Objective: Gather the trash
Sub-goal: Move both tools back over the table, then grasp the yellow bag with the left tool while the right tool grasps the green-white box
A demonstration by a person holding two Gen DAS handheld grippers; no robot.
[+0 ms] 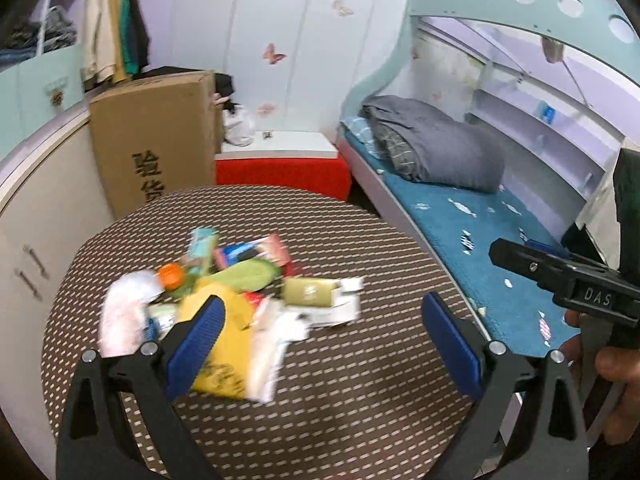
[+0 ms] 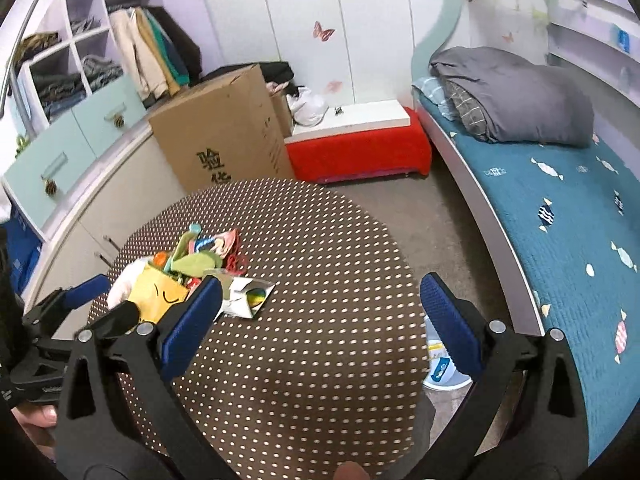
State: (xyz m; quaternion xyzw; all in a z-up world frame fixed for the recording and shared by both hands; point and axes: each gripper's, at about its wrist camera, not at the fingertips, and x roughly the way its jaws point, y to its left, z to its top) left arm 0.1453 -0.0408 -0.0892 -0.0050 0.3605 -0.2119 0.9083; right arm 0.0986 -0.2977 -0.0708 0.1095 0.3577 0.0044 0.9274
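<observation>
Both grippers sit at the bottom of their own views, blue pads spread wide with nothing between them: left gripper [image 1: 324, 344] hangs over the near half of the round table [image 1: 360, 420], right gripper [image 2: 320, 324] over bare dotted tablecloth, so we read both as released and empty. Right gripper also shows at the right edge of the left view, held off the table toward the bed [image 1: 460, 232]. Trash pile [image 1: 224, 300] is heaped left of centre in the left view, motion-blurred; in the right view it sits centre-left, just past the left pad. We can make out a yellow bag [image 2: 154, 296], a green pouch [image 1: 248, 274], an orange cap [image 1: 171, 275], a white wad [image 1: 124, 312], an olive packet [image 1: 308, 292] and a torn silver wrapper [image 2: 246, 294] at the pile's edge. Progress, as we judge it: basically zero, every piece is on the table, nothing gripped. Containers: a white bin [image 2: 444, 368] stands on the floor at lower right of the right view, between table edge and bed, mostly hidden by the right pad; we see only a bit of printed white packaging in it, and can't tell how full it is. We take it as the drop target. Cardboard box [image 1: 156, 140] at upper left is shut, contents not visible. Left to do: pick each item, carry it over the table edge, drop it in the bin.
</observation>
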